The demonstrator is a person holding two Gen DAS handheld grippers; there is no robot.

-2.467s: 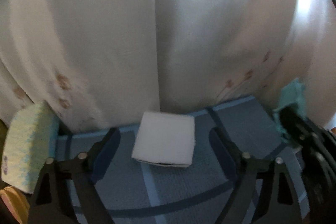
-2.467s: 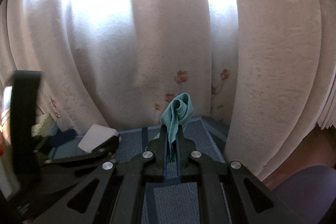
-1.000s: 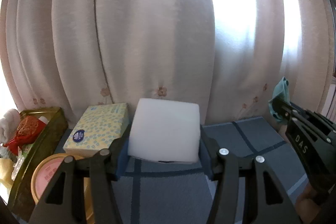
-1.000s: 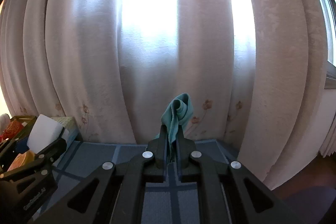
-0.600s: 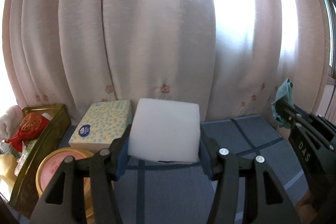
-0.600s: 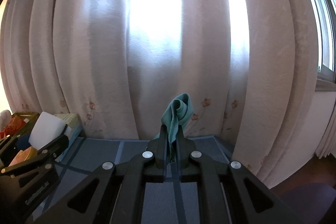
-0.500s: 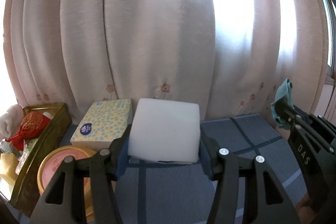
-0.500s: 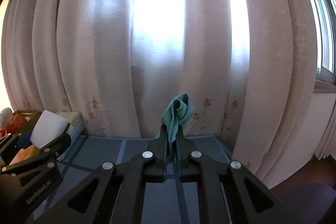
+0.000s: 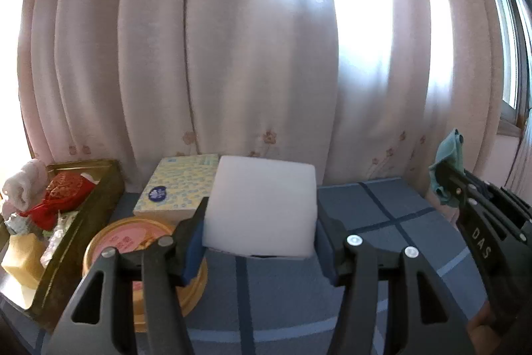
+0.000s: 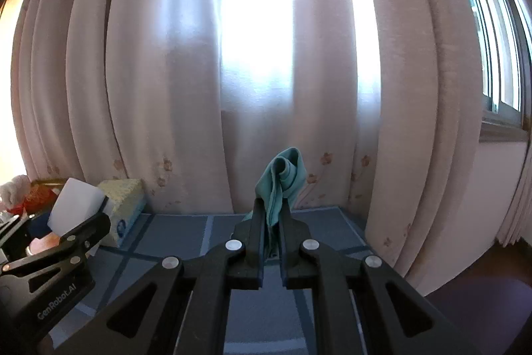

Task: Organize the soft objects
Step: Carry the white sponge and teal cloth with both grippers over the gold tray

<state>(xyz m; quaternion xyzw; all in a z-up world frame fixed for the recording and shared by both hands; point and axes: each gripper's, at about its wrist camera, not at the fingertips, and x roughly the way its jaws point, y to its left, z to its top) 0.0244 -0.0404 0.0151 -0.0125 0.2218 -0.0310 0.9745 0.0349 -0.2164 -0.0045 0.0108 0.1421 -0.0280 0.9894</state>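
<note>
Curtained blue table (image 9: 382,215): tin tray (image 9: 83,215) holds red pouch (image 9: 63,192); left gripper (image 9: 259,242) clamps white sponge (image 9: 262,205), right gripper (image 10: 272,222), marked "DAS", pinches teal cloth (image 10: 282,178)

Light source: daylight comes through the pale curtain (image 10: 259,62) from behind — the whole scene is backlit.
Glare: the curtain's middle band blows out to pure white in both views; the window (image 10: 498,55) at the right edge is bright too.
Shadows: the black gripper frames in the foreground read almost as silhouettes, and the blue checked cloth (image 9: 382,222) beneath them lies dim.
White foam block (image 9: 261,205): evenly lit, soft-edged, slightly blurred.
Distortion: strong fisheye — the curtain folds bow outward and dark vignette fills the corners.
Sharpness: the centre is fairly crisp, the left-edge tray (image 9: 99,188) softer.
</note>
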